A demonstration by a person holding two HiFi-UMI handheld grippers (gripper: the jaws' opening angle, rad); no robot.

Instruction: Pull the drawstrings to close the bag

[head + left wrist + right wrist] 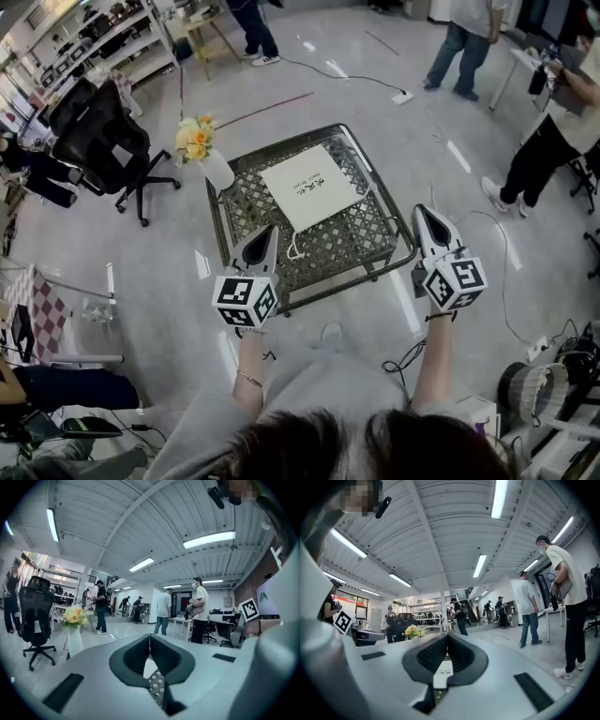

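Both grippers are empty, with nothing picked up yet. The left gripper (269, 230) has its jaws pressed together with nothing between them, and it hovers over the mesh table's (405, 251) near edge, left of middle. The right gripper (421, 210) is also closed and empty, just outside the table's near right corner. Both point roughly level, away from the person.

The white bag (309, 186) lies flat in the middle of the table, with print on its top face. Its drawstring (296, 247) shows as a white loop on the mesh toward the table's near edge, just right of the left gripper's tip. Whether there is one cord or two I can't tell. A flower vase (210, 161) stands at the table's left corner.

The step in hand looks like the approach to the cords. To do it well:
- Both jaws need opening before they go down.
- Tips have to tilt down toward the table, because level tips will not catch a cord lying flat on mesh.
- The left gripper is nearer the loop. The right has to come in over the table rim.
- Pinch the cord only, not the bag fabric or the mesh wire.
- Pull outward along the table top, the two sides going opposite ways, so the mouth cinches and the bag doesn't slide.
- Keep the left pull clear of the vase.
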